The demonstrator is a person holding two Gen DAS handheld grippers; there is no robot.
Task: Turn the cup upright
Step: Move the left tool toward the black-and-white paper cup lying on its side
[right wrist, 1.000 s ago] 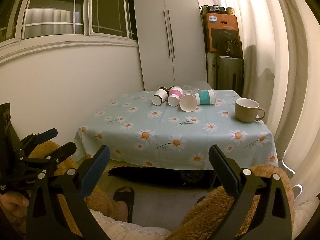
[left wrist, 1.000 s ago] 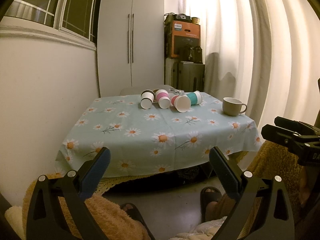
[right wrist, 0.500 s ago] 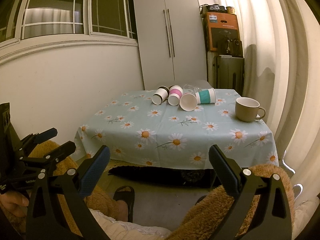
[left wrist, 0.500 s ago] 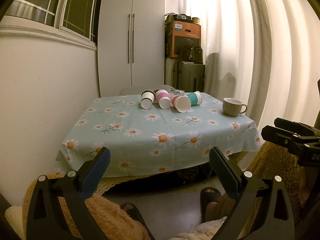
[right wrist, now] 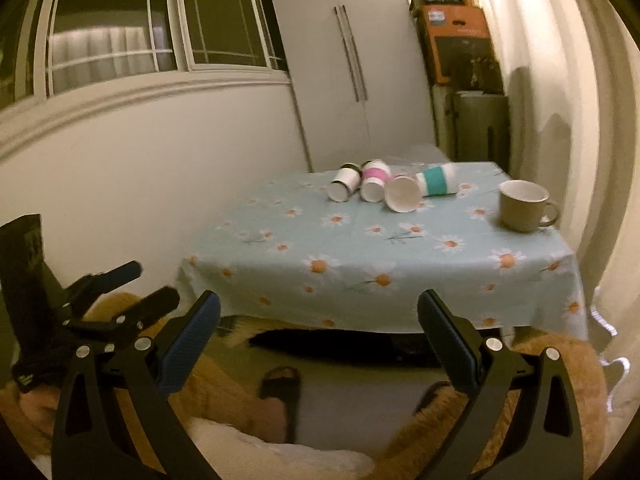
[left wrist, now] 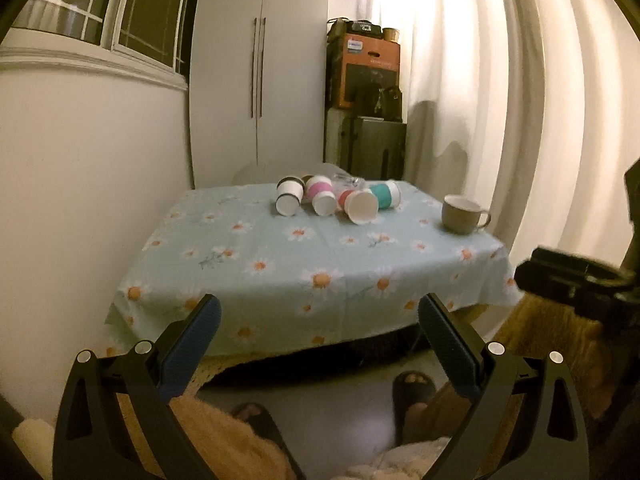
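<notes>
Several paper cups lie on their sides at the far middle of the table: a black-banded one (left wrist: 289, 197) (right wrist: 344, 182), a pink-banded one (left wrist: 321, 197) (right wrist: 374, 181), a red-banded one with its mouth toward me (left wrist: 360, 206) (right wrist: 402, 198), and a teal-banded one (left wrist: 385, 195) (right wrist: 436, 179). My left gripper (left wrist: 318, 334) is open and empty, in front of the table's near edge. My right gripper (right wrist: 318, 334) is open and empty too, short of the table. The left gripper also shows in the right wrist view (right wrist: 132, 286).
A beige mug (left wrist: 462, 214) (right wrist: 524, 206) stands upright at the table's right side. The table carries a light blue daisy cloth (left wrist: 304, 264) (right wrist: 380, 264). A wall is on the left, a curtain on the right, a white cupboard (left wrist: 260, 72) behind. Slippered feet are on the floor below.
Both grippers have moved forward toward the table, which looks closer now. The right view has swung to the left. Jaws stay open; the cups have not moved.
</notes>
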